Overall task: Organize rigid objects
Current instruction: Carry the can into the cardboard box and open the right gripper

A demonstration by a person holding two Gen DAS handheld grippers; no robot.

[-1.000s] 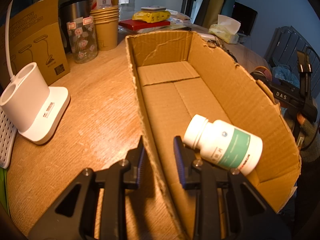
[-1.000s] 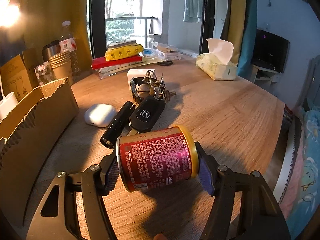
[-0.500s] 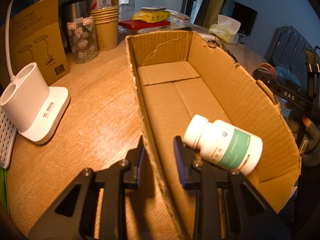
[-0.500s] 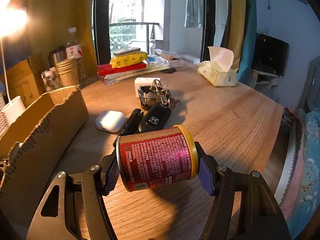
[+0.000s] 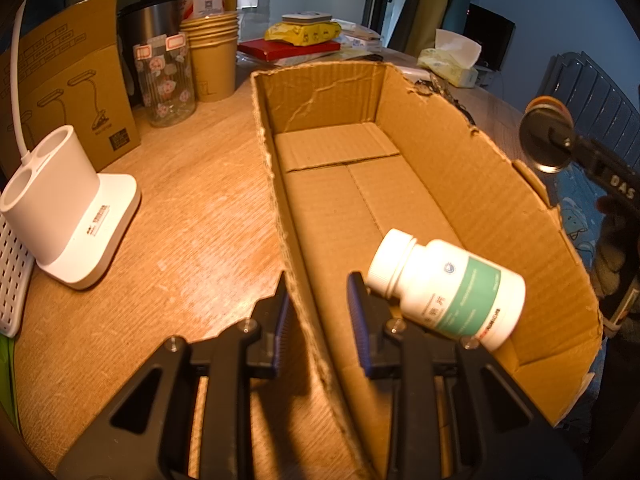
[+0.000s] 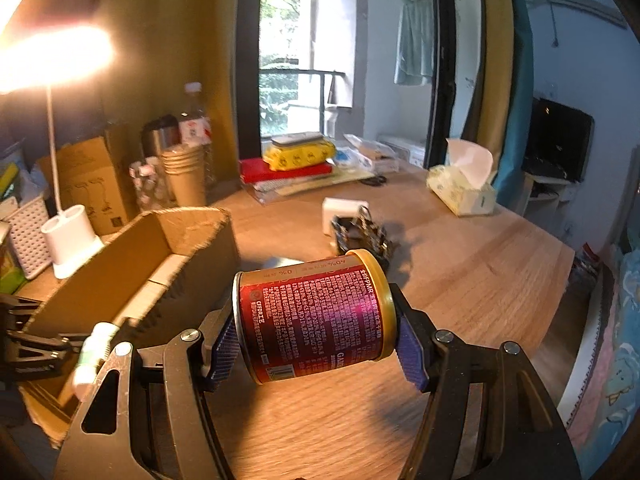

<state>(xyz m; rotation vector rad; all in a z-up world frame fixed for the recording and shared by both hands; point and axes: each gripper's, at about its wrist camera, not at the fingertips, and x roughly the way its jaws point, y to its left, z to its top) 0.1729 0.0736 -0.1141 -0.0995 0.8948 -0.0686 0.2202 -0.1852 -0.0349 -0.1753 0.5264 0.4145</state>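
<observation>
Round wooden table (image 6: 480, 264) under warm light from a lit desk lamp (image 6: 52, 56) at upper left. Tall window (image 6: 304, 52) with balcony railing and greenery behind it; yellow curtain (image 6: 168, 40) to its left, teal curtain (image 6: 516, 80) to its right. Dark monitor (image 6: 560, 136) against a pale blue wall (image 6: 580, 48).

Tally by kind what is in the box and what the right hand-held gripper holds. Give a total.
Pill bottle: 1, lying on its side in the box
Can: 1, clamped sideways in the right hand-held gripper
Total: 2
</observation>
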